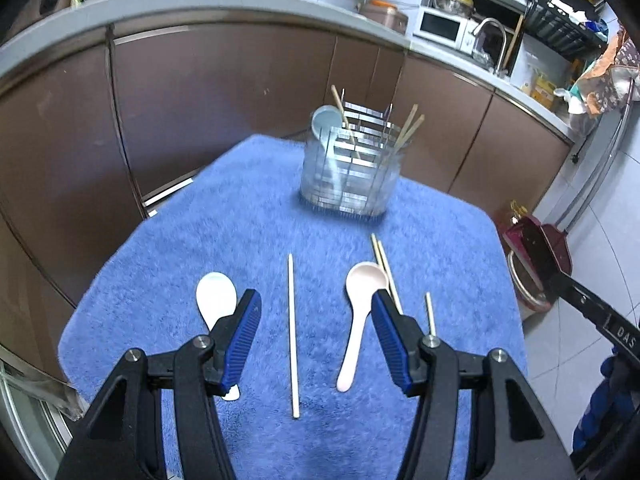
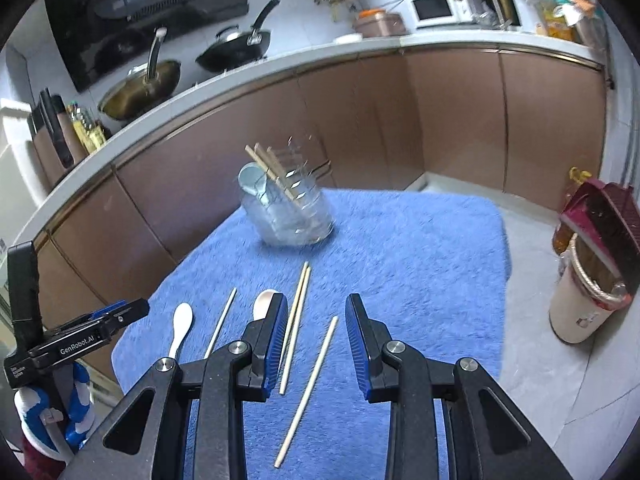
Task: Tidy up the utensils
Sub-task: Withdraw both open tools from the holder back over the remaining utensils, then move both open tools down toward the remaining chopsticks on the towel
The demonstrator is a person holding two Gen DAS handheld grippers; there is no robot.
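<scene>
A blue towel (image 1: 240,220) covers the table. On it lie a white spoon (image 1: 216,294), a single chopstick (image 1: 292,336), a pink spoon (image 1: 362,304), a pair of chopsticks (image 1: 382,260) and one more chopstick (image 1: 429,312). My left gripper (image 1: 316,308) hovers open over the single chopstick, holding nothing. My right gripper (image 2: 316,300) is open a little above the rightmost chopstick (image 2: 308,392), its jaws narrower and empty. A clear utensil holder (image 2: 288,216) at the towel's far side has a light blue spoon (image 2: 250,180) and several chopsticks in it.
Brown cabinets (image 1: 200,100) run behind the table under a grey counter with pans and a microwave (image 2: 432,8). A bin with a maroon dustpan (image 2: 596,248) stands on the tiled floor to the right. The left gripper (image 2: 100,320) shows at the right wrist view's left edge.
</scene>
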